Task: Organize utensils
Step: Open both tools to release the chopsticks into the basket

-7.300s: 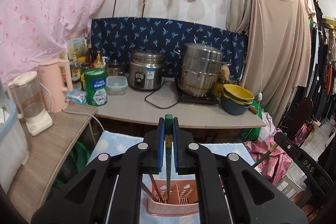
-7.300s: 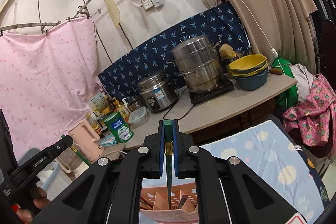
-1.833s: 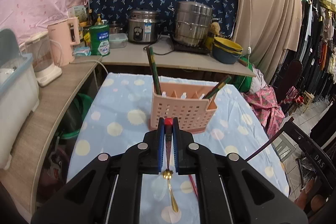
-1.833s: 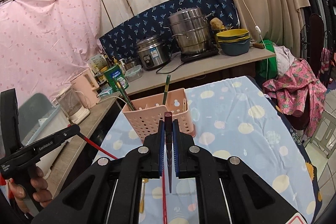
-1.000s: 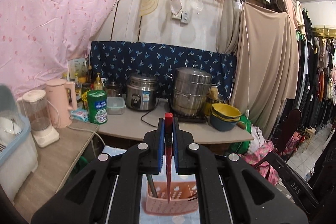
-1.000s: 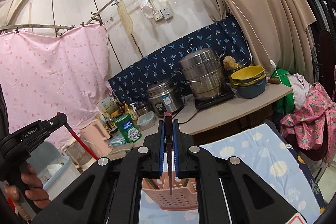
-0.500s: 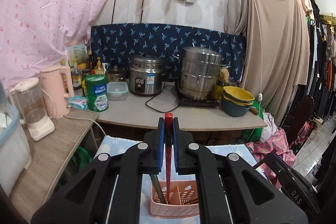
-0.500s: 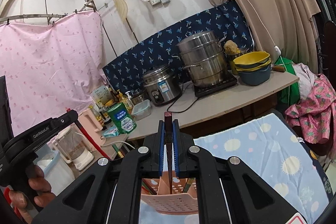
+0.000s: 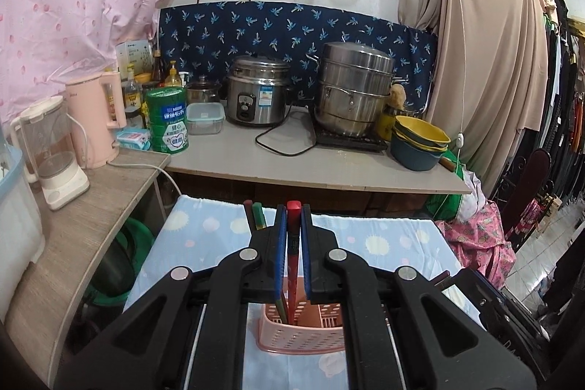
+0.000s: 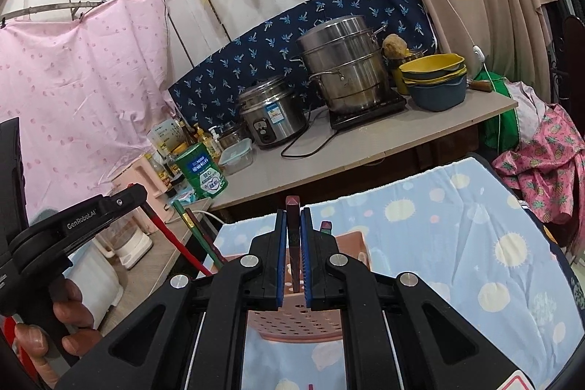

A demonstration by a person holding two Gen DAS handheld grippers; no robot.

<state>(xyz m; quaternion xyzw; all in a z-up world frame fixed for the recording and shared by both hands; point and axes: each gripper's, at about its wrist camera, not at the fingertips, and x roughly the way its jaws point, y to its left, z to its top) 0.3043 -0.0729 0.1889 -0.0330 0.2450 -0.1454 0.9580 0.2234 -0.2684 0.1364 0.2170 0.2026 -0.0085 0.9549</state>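
A pink perforated basket (image 9: 303,335) stands on the blue dotted tablecloth (image 9: 204,236), right below both grippers. My left gripper (image 9: 293,218) is shut on a red chopstick (image 9: 292,265) that hangs upright, its lower end inside the basket. Green chopsticks (image 9: 256,214) lean out of the basket to its left. In the right wrist view my right gripper (image 10: 293,218) is shut on a dark maroon chopstick (image 10: 293,243), whose tip hangs over the basket (image 10: 292,322). The left gripper's body (image 10: 91,211) shows at the left there, with its red chopstick (image 10: 175,240) slanting down toward the basket.
Beyond the table a counter (image 9: 292,167) carries a rice cooker (image 9: 256,97), a steel steamer pot (image 9: 354,90), stacked bowls (image 9: 416,141) and a green tin (image 9: 168,119). A wooden side shelf (image 9: 73,225) holds a blender and a pink kettle. A person's hand (image 10: 55,317) grips the left handle.
Both grippers have sunk toward the basket and tipped further down. The basket now sits higher and larger in both views, and the chopsticks reach lower toward it.
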